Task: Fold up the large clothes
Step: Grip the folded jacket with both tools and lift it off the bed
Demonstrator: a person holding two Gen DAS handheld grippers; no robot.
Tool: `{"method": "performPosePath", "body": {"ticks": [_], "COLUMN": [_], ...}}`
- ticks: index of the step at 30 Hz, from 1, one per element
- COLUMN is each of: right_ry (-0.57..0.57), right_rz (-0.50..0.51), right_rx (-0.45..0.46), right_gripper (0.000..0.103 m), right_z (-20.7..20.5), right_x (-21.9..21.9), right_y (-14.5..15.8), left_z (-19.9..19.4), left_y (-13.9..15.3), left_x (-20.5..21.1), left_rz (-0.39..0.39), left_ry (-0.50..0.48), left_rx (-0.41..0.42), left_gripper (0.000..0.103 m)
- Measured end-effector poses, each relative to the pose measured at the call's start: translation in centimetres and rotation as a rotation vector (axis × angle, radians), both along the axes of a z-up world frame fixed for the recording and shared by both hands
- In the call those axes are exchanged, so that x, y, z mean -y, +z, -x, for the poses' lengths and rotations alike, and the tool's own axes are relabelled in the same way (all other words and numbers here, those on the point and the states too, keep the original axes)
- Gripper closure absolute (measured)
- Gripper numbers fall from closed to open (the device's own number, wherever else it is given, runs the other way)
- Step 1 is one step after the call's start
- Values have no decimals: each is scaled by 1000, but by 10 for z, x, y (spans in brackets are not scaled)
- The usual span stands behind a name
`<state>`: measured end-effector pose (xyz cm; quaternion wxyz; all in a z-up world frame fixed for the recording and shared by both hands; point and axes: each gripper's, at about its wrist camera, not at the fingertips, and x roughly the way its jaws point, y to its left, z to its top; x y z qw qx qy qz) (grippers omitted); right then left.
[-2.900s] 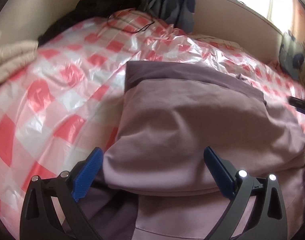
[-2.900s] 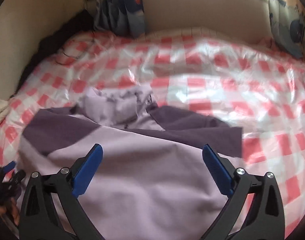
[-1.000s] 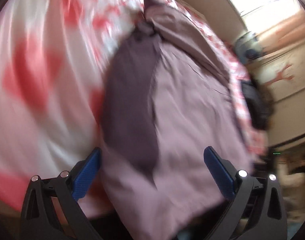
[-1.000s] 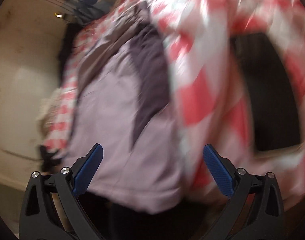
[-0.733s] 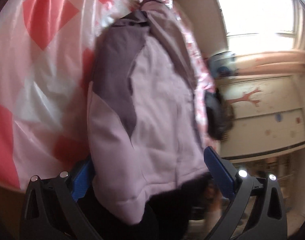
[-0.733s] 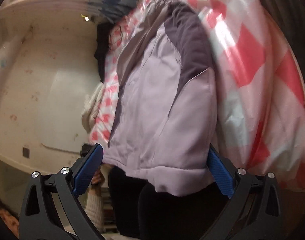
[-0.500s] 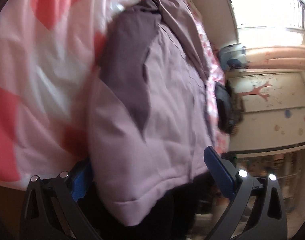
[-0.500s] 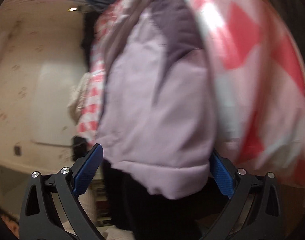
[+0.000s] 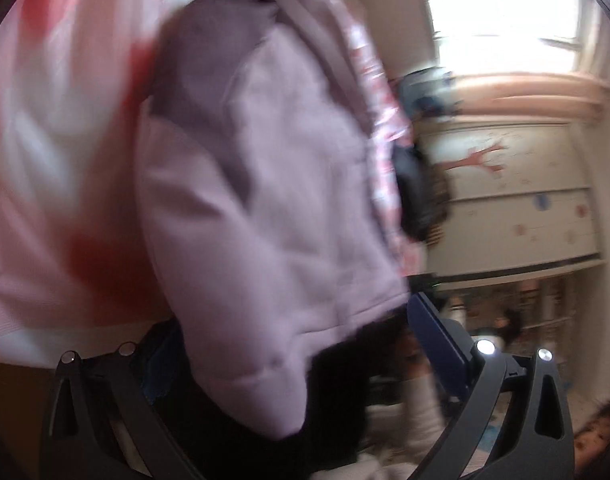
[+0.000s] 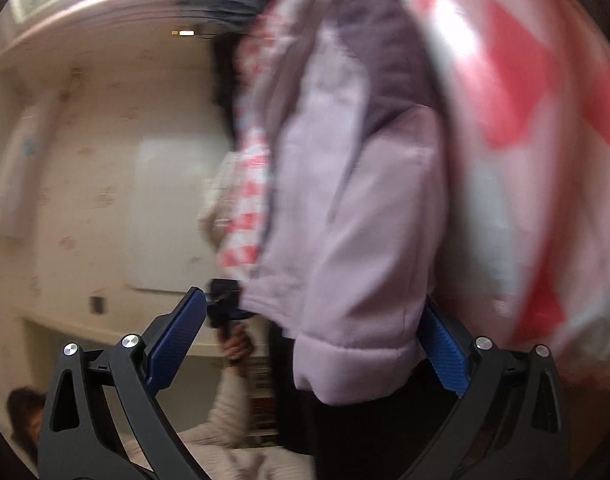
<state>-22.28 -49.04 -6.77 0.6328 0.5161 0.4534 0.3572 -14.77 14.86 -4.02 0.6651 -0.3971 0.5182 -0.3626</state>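
Note:
A folded lilac jacket (image 9: pixel 265 208) with dark purple panels lies on the red-and-white checked bed cover (image 9: pixel 57 160). Both views are rolled sideways and blurred. My left gripper (image 9: pixel 301 352) is open at the jacket's near hem, which hangs between its blue pads (image 9: pixel 437 336) and hides most of the left pad. In the right wrist view the same jacket (image 10: pixel 357 220) has its padded hem between the wide-apart fingers of my open right gripper (image 10: pixel 309 344). Neither gripper pinches the cloth. A hand (image 10: pixel 235 348) holds the other gripper (image 10: pixel 225 304) at the hem's far corner.
The checked cover (image 10: pixel 525 100) spreads beyond the jacket. A dark garment (image 9: pixel 417 192) lies at the bed's far side. A bright window (image 9: pixel 505 12), a decorated wall (image 9: pixel 505 208) and shelves (image 9: pixel 525 312) stand behind. A pale sleeve (image 10: pixel 229 412) crosses below the bed edge.
Both grippers have dropped from above the bed to the jacket's near edge and rolled sideways. The hem now sits between each pair of open fingers.

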Motion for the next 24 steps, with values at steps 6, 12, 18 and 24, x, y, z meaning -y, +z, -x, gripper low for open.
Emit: {"method": "performPosePath", "body": {"ticks": [6,12,18,24], "right_ry": [53,94,104,79], "right_rz": [302,168,137,151], "right_rx": [-120,-136,-184,-187], "right_gripper": [6,6,6,16], "right_z": [-4,2,-8,-8], "right_x": [3,3,1,-1], "right_y": [-1,-23,-37,-41], "left_z": [-10,-9,-4,0], "left_y": [33,-26,-34,-44], "left_x": [20,12,18,12], "left_rz": [-50,-81,-82,-156], "left_ry": [-53,-42,-16,47], "left_rx": [76,-87,-95,-142], "left_gripper": [6,6,6,50]}}
